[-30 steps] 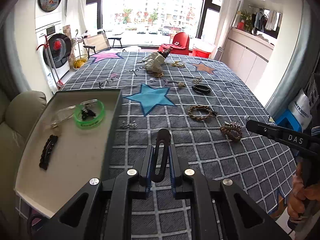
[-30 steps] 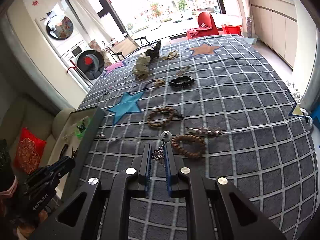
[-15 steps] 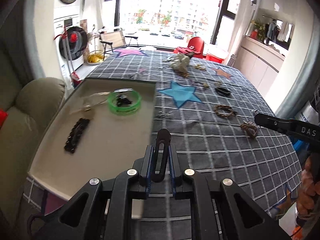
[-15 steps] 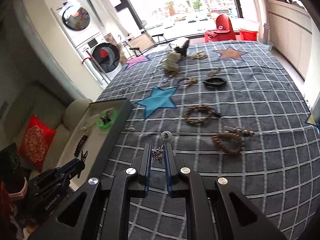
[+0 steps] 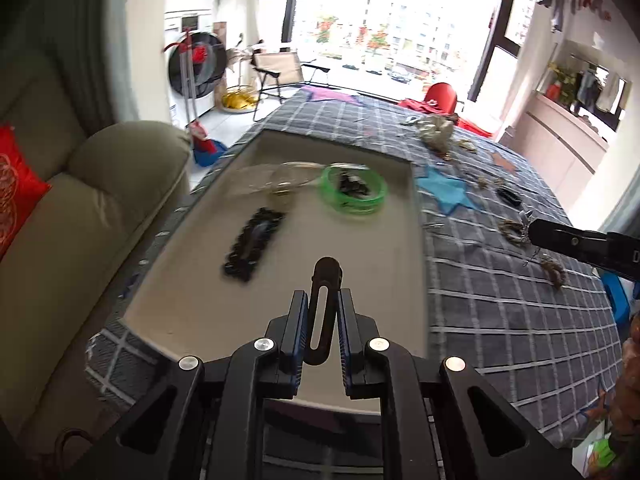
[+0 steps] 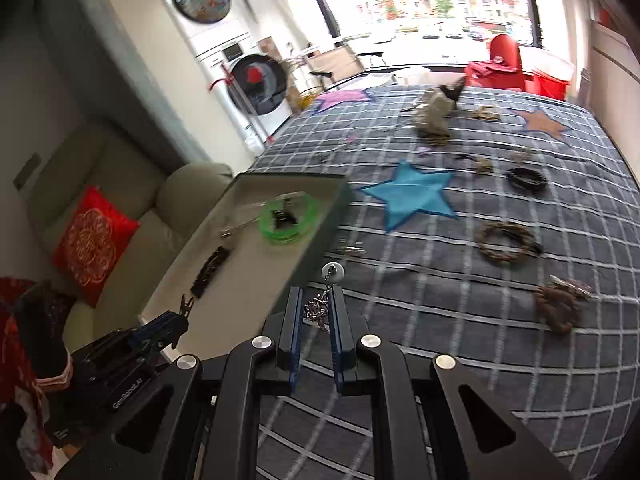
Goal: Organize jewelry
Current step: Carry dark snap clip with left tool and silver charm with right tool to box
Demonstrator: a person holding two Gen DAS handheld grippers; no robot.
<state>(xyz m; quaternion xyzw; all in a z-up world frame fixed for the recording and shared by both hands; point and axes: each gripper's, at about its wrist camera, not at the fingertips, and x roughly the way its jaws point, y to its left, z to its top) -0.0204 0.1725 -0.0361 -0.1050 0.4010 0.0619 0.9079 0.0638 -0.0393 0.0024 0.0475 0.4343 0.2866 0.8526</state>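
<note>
My left gripper (image 5: 323, 300) is shut on a black hair clip (image 5: 325, 292) and holds it over the near part of the shallow beige tray (image 5: 200, 280). In the tray lie a green bangle (image 5: 354, 193), a black lace clip (image 5: 254, 244) and a clear bracelet (image 5: 280, 178). My right gripper (image 6: 316, 300) is shut on a silver chain pendant (image 6: 326, 296), just right of the tray's (image 6: 320, 236) edge over the grey checked cloth. The left gripper also shows in the right wrist view (image 6: 172, 322).
On the cloth (image 6: 440, 320) lie a braided brown bracelet (image 6: 506, 242), a brown bead bracelet (image 6: 558, 308), a black bracelet (image 6: 526, 178) and small metal clips (image 6: 352, 249). A crumpled gold pile (image 6: 432, 118) sits far back. A beige sofa (image 5: 80, 220) with a red cushion stands left.
Both grippers have moved left toward the tray. The left one now hangs over the tray's near part with its clip; the right one has reached the tray's edge with the pendant.
</note>
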